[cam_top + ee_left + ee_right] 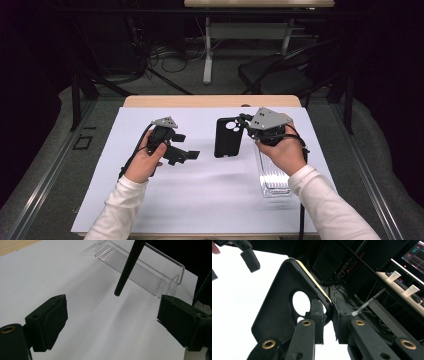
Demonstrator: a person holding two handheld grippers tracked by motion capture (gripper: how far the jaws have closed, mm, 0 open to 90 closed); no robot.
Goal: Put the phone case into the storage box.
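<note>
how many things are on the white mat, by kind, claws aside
black phone case: 1, held up by its edge in the right claw
clear plastic tray: 1
total: 2

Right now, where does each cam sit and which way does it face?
High view: above the person's side, facing forward and down on the table; both forearms, left claw, right claw.
Left gripper view: on the left claw, open, facing the clear tray.
Right gripper view: on the right claw, clamping the black phone case.
Shared: phone case, all three.
</note>
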